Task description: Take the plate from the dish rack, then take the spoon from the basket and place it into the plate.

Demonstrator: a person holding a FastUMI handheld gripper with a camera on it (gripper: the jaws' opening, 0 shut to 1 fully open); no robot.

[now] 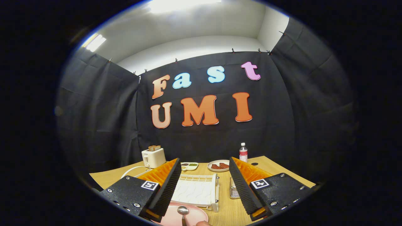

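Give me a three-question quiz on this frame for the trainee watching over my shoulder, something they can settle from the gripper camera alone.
1. True or false: the spoon lies on the pink plate.
2. Which stands nearest the toaster at the table's far edge? A) the water bottle B) the small dish of condiments C) the metal basket
3. Fill in: the gripper has its fingers ____, with the white dish rack seen between them.

Key: 1 true, the spoon's bowl rests on the plate, between the fingers and close in. 2 B, the small dish sits just beside the toaster. 3 open, spread wide and pressing on nothing.
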